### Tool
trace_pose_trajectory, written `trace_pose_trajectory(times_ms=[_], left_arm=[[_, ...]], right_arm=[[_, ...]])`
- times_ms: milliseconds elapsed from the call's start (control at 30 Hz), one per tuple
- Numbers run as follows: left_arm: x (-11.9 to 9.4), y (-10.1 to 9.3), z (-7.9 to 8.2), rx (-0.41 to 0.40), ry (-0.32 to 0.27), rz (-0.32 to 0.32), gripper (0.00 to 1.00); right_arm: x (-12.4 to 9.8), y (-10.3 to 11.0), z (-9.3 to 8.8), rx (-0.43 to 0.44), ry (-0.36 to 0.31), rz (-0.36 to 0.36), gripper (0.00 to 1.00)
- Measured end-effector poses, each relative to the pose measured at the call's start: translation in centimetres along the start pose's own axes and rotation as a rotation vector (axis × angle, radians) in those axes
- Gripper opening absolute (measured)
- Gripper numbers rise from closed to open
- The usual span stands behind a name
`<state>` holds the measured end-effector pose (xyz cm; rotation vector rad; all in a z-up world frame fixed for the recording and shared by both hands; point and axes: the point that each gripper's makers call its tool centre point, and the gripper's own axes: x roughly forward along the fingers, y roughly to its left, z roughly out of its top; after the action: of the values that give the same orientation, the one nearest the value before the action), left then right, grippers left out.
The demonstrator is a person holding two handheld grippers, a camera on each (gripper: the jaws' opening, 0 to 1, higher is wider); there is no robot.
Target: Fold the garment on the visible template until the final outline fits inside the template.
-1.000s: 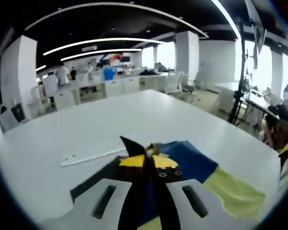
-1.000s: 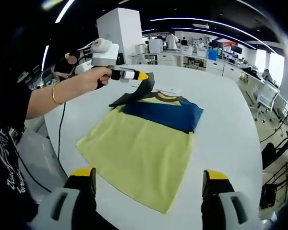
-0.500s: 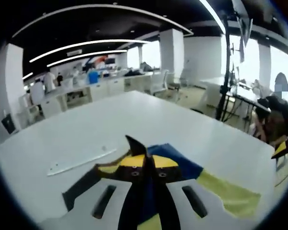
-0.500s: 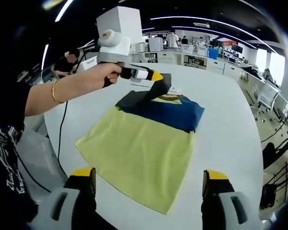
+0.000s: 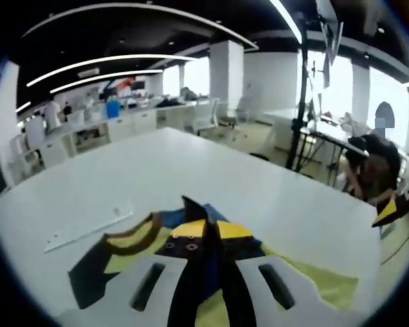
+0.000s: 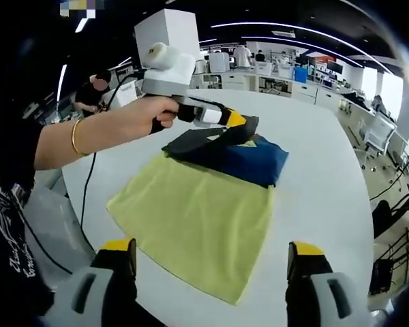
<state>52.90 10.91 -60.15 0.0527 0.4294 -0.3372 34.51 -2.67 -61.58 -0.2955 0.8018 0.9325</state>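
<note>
A T-shirt (image 6: 198, 218) with a yellow-green body and a dark blue top band lies flat on the white round table (image 6: 320, 163). My left gripper (image 6: 244, 122) is shut on the shirt's dark sleeve (image 6: 194, 139) and holds it lifted over the blue band. In the left gripper view the sleeve's dark cloth (image 5: 194, 211) pokes up between the shut yellow-tipped fingers, with the brown collar (image 5: 129, 235) just to the left. My right gripper (image 6: 208, 255) stands open at the near edge of the shirt's hem, holding nothing.
A clear ruler-like strip (image 5: 82, 228) lies on the table beyond the collar. A person's arm (image 6: 88, 136) with a gold bracelet reaches in from the left. Desks, chairs and people stand far behind the table. A light stand (image 5: 303, 102) rises at the right.
My left gripper has carried the dark sleeve to the right, over the blue band, so the collar and ruler strip are now covered in the right gripper view. The right gripper has stayed still.
</note>
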Motion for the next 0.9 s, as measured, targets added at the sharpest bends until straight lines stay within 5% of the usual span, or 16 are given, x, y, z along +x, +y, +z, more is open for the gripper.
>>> trace_pose_trajectory(times_ms=[300, 900], left_arm=[[1.1, -2.1, -0.3, 0.007, 0.001, -0.047, 0.01], [4.4, -5.5, -5.3, -0.021, 0.093, -0.114, 0.01]], right_arm=[[0.2, 0.1, -0.7, 0.001, 0.022, 0.006, 0.91], [0.8, -0.7, -1.9, 0.025, 0.042, 0.003, 0.92]])
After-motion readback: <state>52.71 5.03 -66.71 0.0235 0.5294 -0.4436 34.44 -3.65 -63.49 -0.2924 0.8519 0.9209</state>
